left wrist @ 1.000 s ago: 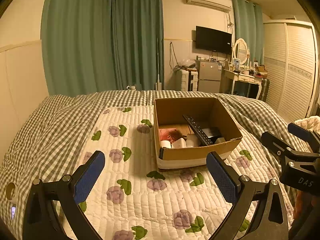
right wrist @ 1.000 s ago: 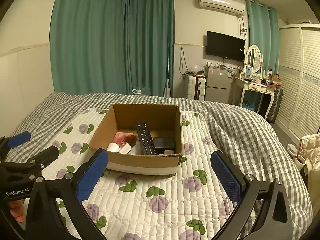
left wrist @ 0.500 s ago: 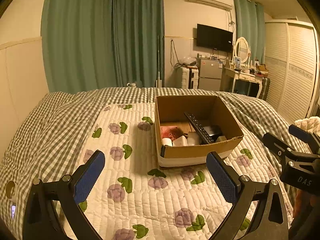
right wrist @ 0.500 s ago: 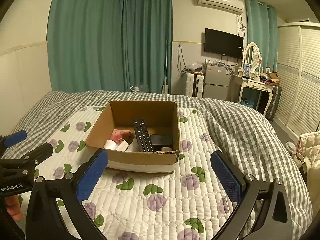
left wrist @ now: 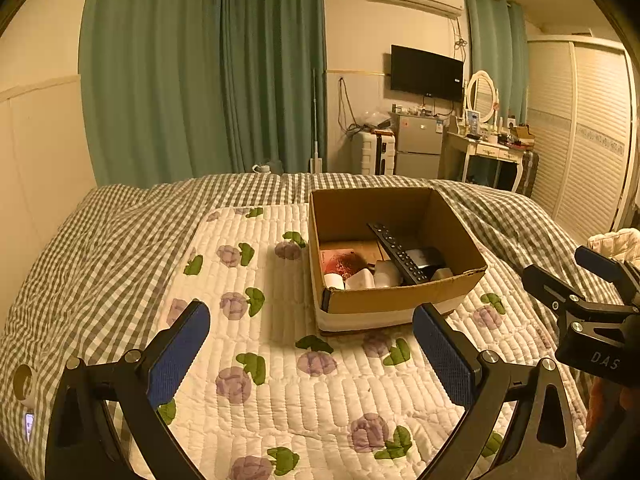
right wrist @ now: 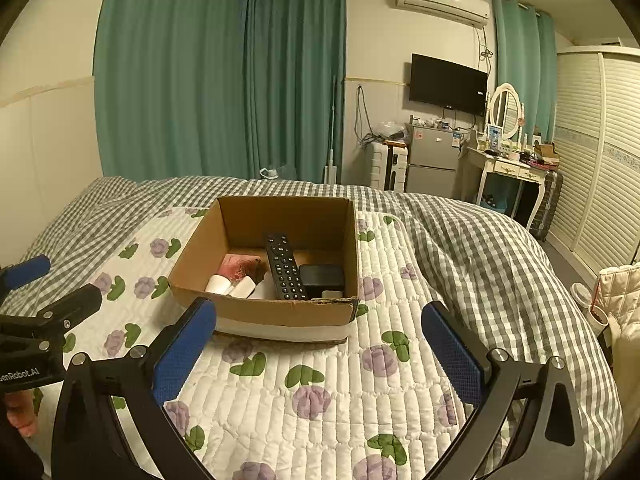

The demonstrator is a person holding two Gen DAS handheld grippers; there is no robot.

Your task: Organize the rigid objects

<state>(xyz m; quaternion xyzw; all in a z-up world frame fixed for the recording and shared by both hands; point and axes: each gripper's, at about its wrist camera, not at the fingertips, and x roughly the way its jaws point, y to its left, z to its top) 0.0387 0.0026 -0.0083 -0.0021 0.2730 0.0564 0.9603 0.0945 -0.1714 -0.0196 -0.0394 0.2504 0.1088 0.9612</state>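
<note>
Both tongs, left (left wrist: 310, 354) and right (right wrist: 318, 350), hang released and empty short of the box (right wrist: 280, 312), probably because the remote (right wrist: 285, 267) and small items already lie inside.

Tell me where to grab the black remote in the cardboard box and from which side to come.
Grip the remote control across its narrow width at the far, raised end, coming down from above through the cardboard box's open top. It lies lengthwise among the other items, and its near end sits against the front wall beside a black box, so that end looks crowded. Both grippers are open.
</note>
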